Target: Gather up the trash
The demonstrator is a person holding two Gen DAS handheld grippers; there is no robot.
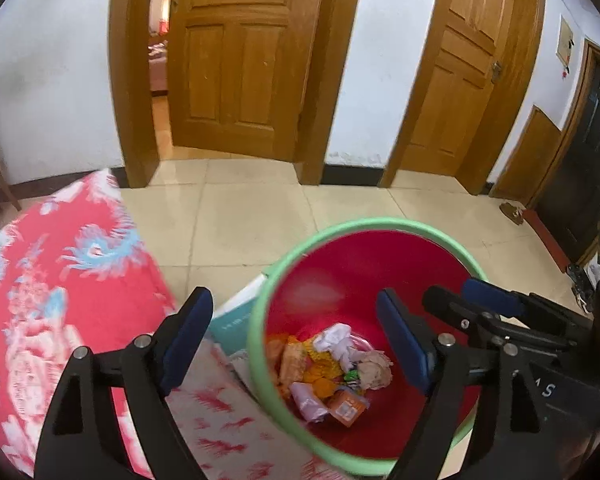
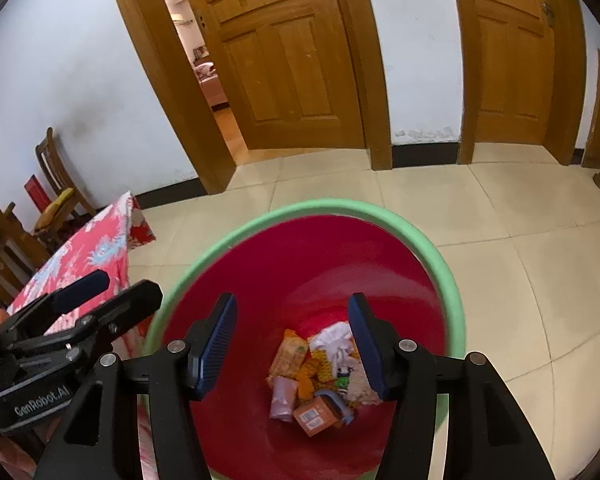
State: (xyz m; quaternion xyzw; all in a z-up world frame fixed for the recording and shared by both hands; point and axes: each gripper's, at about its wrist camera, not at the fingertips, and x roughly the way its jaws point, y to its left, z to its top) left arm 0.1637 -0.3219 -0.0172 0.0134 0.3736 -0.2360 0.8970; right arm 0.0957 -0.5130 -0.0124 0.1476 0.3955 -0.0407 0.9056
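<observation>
Both the left gripper (image 1: 296, 344) and right gripper (image 2: 292, 348) hang spread and empty over the bin (image 2: 440, 264). Wrappers and crumpled paper (image 2: 320, 376) already lie at its bottom. Nothing more to collect shows near the bin.

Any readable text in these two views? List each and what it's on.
"GenRobot.AI": on the body of the left claw, right wrist view.
"AS": partial lettering on the body of the right claw, left wrist view.
Label on the orange box in the bin: too small.
Teal box print: blurred.

left gripper (image 1: 292, 344): jaws apart, empty | bin (image 1: 260, 320): green rim, red inside, trash (image 1: 332, 372) at bottom | right gripper (image 1: 456, 294): over rim
</observation>
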